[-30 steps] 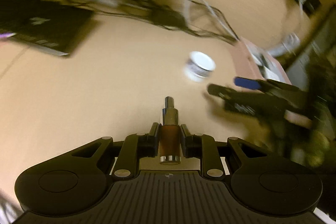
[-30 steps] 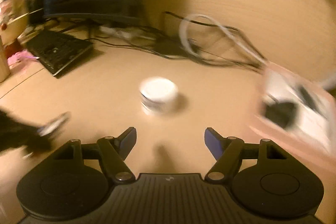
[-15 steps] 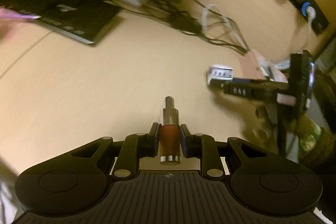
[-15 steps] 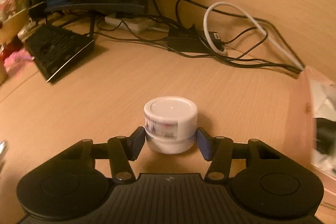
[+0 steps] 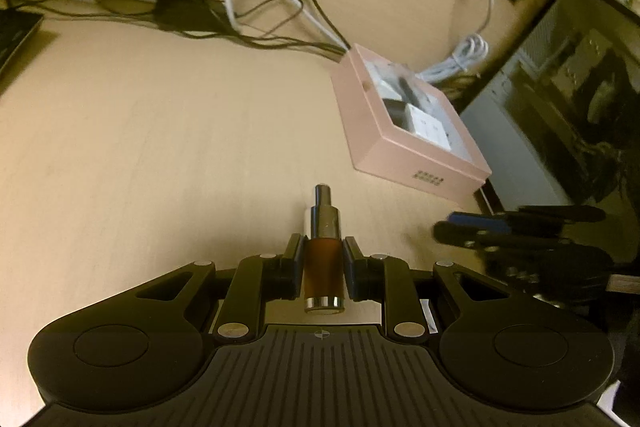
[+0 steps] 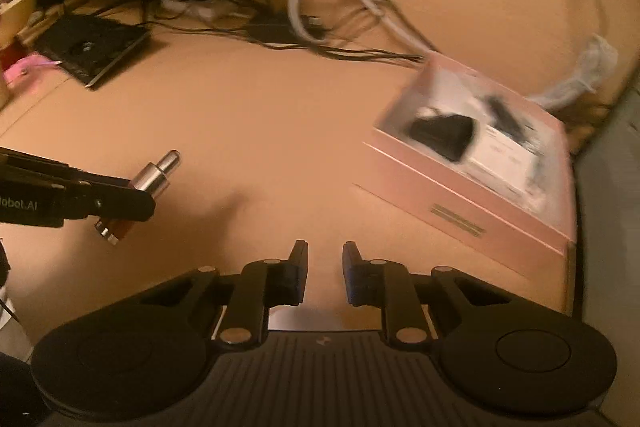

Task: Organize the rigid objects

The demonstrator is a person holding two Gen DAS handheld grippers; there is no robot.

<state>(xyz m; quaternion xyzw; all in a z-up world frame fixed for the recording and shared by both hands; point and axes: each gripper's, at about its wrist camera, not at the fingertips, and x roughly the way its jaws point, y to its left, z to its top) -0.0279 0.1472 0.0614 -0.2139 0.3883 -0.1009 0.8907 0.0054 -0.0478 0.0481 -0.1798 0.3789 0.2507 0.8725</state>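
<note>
Two grippers show: left gripper [image 5: 323,263] clamps an amber vial [image 5: 324,267] at lower centre; right gripper [image 6: 325,277] has just closed, empty, below-left of the pink box [image 6: 460,195].

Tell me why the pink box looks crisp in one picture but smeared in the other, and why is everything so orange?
Left wrist view: the pink box and the amber bottle are fairly sharp. Right wrist view: what looks like motion blur smears the box and its contents. Both views: dim warm light tints the desk orange, and the fisheye lens bends its edges.
</note>
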